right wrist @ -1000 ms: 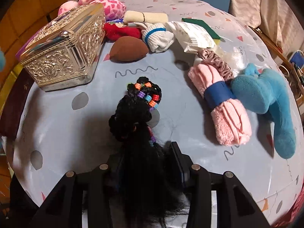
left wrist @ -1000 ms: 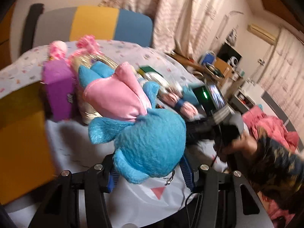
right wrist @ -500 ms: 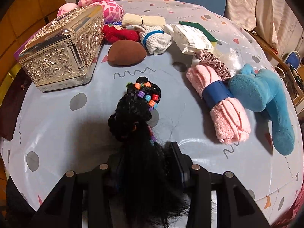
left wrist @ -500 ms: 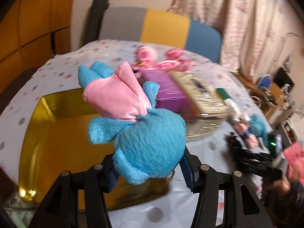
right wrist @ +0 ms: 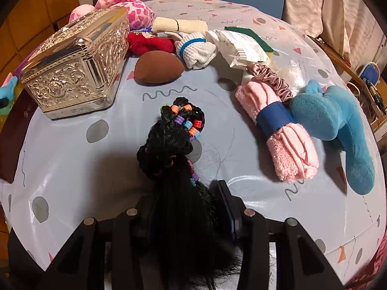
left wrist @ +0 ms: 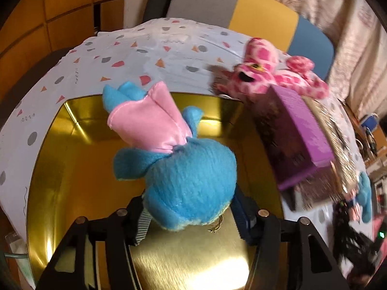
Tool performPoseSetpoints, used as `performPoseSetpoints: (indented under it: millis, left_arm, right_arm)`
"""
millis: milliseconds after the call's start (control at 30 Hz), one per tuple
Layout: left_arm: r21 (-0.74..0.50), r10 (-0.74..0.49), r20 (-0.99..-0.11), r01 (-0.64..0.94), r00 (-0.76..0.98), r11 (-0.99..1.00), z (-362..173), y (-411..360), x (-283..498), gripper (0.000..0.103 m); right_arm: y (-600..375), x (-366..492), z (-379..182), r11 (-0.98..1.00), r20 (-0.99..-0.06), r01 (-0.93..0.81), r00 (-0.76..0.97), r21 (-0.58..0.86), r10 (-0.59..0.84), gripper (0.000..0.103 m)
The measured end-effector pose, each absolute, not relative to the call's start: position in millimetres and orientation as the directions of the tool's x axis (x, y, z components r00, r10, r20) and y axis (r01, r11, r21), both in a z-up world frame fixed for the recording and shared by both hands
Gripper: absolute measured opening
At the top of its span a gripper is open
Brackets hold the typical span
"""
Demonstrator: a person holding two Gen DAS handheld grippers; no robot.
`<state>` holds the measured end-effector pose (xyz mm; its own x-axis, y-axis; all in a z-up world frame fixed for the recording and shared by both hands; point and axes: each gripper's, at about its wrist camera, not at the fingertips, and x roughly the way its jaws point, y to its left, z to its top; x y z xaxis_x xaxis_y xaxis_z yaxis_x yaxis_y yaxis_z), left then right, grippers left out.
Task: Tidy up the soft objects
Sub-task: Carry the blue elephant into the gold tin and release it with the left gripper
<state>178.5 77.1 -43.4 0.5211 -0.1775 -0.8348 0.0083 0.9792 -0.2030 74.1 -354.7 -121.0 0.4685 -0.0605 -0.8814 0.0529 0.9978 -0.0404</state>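
Left wrist view: no legible writing. Left tool [left wrist: 191, 215] jaws opening, blue plush toy with pink satin skirt [left wrist: 179, 164] between pads, above gold metal tin [left wrist: 72, 169]. Right tool [right wrist: 186, 207] clamped on black beaded hairpiece [right wrist: 176, 149] above worktop [right wrist: 72, 169].

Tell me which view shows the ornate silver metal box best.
Right wrist view: the ornate silver metal box sits sharp and whole on the table. The left wrist view catches only a blurred edge behind the purple box.

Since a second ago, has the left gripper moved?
Yes. The left gripper, carrying the blue plush, swung from the purple box to over the gold tin.
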Motion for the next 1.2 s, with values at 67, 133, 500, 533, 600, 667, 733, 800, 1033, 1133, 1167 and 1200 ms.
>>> performPoseSetpoints:
  millis: [67,133,500,533,600,667,733,800,1033,1133,1167,1200]
  left_arm:
    - [-0.196,-0.166,-0.839,-0.003,0.518,0.981,-45.8,79.4,190.3,0.062]
    - [-0.176,-0.146,-0.851,-0.011,0.504,0.984,-52.9,81.3,205.5,0.064]
    - [-0.186,-0.138,-0.808,-0.026,0.572,0.982,-41.8,85.9,188.7,0.103]
    - [-0.180,-0.132,-0.795,-0.021,0.592,0.984,-35.5,86.1,181.5,0.103]
    - [-0.168,-0.129,-0.771,-0.004,0.623,0.986,-23.7,84.3,163.8,0.103]
    - [-0.152,-0.122,-0.750,0.011,0.650,0.988,-15.6,80.9,144.9,0.103]
    - [-0.142,-0.125,-0.734,0.029,0.667,0.989,-10.2,75.7,124.5,0.103]
    - [-0.138,-0.134,-0.719,0.050,0.682,0.989,-7.5,70.0,106.0,0.103]
    - [-0.122,-0.147,-0.684,0.087,0.714,0.989,-3.6,54.7,62.2,0.103]
    - [-0.151,-0.168,-0.692,0.087,0.702,0.985,-7.0,53.5,57.1,0.103]
    - [-0.157,-0.173,-0.697,0.087,0.696,0.984,-8.5,53.7,55.5,0.103]
    - [-0.162,-0.175,-0.699,0.084,0.693,0.983,-9.5,54.6,53.5,0.103]
  right_arm:
    - [-353.6,73.3,-121.2,0.998,-0.879,0.049,0.474,-0.035,-0.054,0.044]
    - [-352.3,72.3,-121.5,0.998,-0.878,0.049,0.476,-0.039,-0.057,0.044]
    - [-344.0,71.5,-124.4,0.996,-0.869,0.069,0.489,-0.049,-0.077,0.044]
    - [-343.7,71.8,-124.4,0.996,-0.867,0.071,0.491,-0.050,-0.079,0.044]
    - [-342.2,72.3,-124.4,0.996,-0.865,0.078,0.495,-0.052,-0.084,0.043]
    - [-341.2,72.1,-124.4,0.995,-0.861,0.085,0.501,-0.053,-0.088,0.043]
    - [-339.1,71.6,-124.5,0.995,-0.857,0.086,0.508,-0.055,-0.091,0.042]
    - [-335.9,70.4,-124.1,0.995,-0.854,0.089,0.513,-0.051,-0.090,0.034]
    - [-316.7,64.0,-122.8,0.996,-0.856,0.078,0.511,-0.043,-0.077,0.012]
    - [-315.9,59.9,-120.4,0.996,-0.862,0.085,0.506,0.036,-0.012,0.010]
    - [-316.3,57.8,-119.2,0.993,-0.863,0.085,0.504,0.088,0.033,0.010]
    - [-317.3,56.0,-118.1,0.987,-0.860,0.080,0.504,0.137,0.079,0.010]
